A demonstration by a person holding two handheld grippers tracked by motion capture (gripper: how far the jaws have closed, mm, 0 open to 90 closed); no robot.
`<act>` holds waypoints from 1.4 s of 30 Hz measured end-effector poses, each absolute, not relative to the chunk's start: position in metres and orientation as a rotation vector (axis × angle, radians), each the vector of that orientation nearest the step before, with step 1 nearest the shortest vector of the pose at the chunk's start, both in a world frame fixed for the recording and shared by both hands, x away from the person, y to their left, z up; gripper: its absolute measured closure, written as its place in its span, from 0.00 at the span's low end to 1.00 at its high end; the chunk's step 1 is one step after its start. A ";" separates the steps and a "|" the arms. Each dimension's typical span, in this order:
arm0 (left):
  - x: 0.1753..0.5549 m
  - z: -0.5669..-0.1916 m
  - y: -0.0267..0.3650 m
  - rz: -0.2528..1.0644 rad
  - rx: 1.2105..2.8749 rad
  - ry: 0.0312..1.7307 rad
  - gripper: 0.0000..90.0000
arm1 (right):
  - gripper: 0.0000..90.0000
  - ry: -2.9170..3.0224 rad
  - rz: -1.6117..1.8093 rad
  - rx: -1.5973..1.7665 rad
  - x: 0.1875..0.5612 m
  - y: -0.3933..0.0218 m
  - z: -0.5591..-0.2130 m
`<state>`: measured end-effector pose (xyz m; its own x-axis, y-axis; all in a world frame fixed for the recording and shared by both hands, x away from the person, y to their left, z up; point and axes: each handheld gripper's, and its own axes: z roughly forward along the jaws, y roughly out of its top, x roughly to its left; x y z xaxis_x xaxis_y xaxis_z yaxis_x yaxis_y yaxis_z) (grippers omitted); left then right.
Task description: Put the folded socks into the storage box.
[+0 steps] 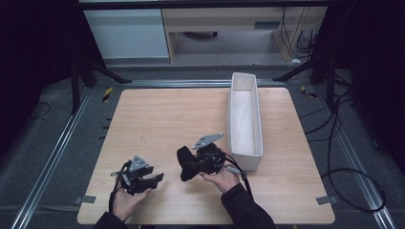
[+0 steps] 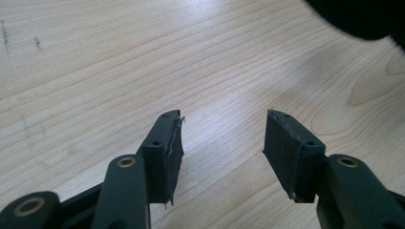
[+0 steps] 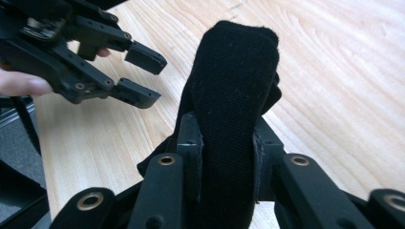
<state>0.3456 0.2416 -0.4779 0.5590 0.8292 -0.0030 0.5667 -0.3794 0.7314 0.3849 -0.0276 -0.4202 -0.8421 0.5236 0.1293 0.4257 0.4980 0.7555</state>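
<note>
A folded black cloth (image 1: 185,164) hangs a little above the wooden table (image 1: 162,114), near its front middle. My right gripper (image 1: 192,164) is shut on it; in the right gripper view the cloth (image 3: 236,71) rises thick between the two pads of that gripper (image 3: 227,138). My left gripper (image 1: 157,178) is at the front left, just left of the cloth and apart from it. Its jaws stand open with bare wood between them in the left gripper view (image 2: 224,138). A dark edge of the cloth (image 2: 358,16) shows at the top right there. The open left gripper (image 3: 143,76) also appears in the right gripper view.
A long white open box (image 1: 248,162) lies lengthwise on the right half of the table, close behind my right hand. Cables (image 1: 353,176) trail on the floor to the right. Metal rails (image 1: 52,157) run along the table's sides.
</note>
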 end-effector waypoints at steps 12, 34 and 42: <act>0.350 -0.480 0.243 0.493 2.103 1.120 0.52 | 0.80 2.617 1.296 0.721 0.390 -0.049 -0.392; 0.350 -0.480 0.243 0.489 2.120 1.100 0.53 | 0.80 2.638 1.241 0.525 0.407 -0.124 -0.317; 0.351 -0.481 0.242 0.483 2.127 1.097 0.53 | 0.79 2.657 1.202 0.499 0.418 -0.153 -0.307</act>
<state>0.3513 0.2424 -0.4806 0.5751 0.8180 0.0147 0.5633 -0.4089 0.7180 0.4184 -0.1526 -0.3067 -0.9268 0.3745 -0.0274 0.2267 0.6162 0.7543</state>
